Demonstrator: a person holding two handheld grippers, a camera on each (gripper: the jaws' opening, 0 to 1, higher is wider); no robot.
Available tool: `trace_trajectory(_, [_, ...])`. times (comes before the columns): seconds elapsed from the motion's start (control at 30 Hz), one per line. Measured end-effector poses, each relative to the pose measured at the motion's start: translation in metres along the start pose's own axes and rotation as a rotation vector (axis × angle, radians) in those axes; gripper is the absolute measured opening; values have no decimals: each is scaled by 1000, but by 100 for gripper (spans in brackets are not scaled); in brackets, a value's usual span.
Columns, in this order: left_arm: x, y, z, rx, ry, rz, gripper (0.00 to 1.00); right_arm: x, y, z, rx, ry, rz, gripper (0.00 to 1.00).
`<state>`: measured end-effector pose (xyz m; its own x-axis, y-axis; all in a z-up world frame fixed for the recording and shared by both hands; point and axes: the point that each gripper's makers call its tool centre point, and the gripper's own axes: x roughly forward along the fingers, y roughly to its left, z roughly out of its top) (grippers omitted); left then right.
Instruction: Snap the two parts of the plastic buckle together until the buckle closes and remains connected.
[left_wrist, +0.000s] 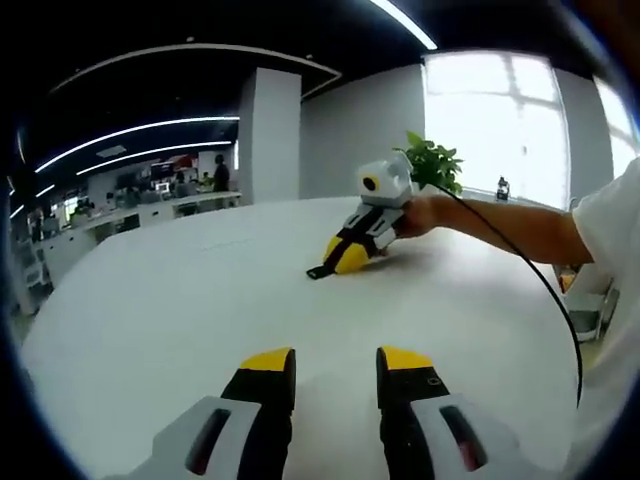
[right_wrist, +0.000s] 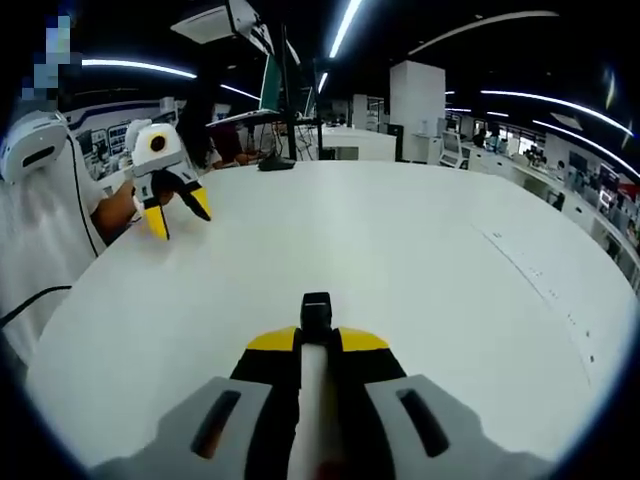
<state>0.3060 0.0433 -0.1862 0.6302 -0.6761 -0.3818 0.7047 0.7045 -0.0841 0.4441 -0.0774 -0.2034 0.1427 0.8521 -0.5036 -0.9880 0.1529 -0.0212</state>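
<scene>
A black buckle part (right_wrist: 316, 310) sticks out past the yellow tips of my right gripper (right_wrist: 317, 340), which is shut on it, with a pale strap (right_wrist: 312, 400) running back between the jaws. In the left gripper view the same gripper (left_wrist: 345, 258) rests low on the white table (left_wrist: 200, 300), held by a hand, the black part (left_wrist: 318, 271) poking from its tip. My left gripper (left_wrist: 337, 360) hovers over the table, open with nothing between its jaws. It also appears in the right gripper view (right_wrist: 180, 220), open and held up at the table's far left edge.
A person's arm (left_wrist: 500, 225) and white sleeve reach in from the right, trailing a black cable (left_wrist: 545, 285). A potted plant (left_wrist: 432, 163) stands at the table's far side by the window. Office desks and monitors (right_wrist: 285, 100) lie beyond the table.
</scene>
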Motion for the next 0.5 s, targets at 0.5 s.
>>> trace_trajectory(0.5, [-6,0,1,-47,-21,-22,32,4,4,0,-4,-6,-21,39])
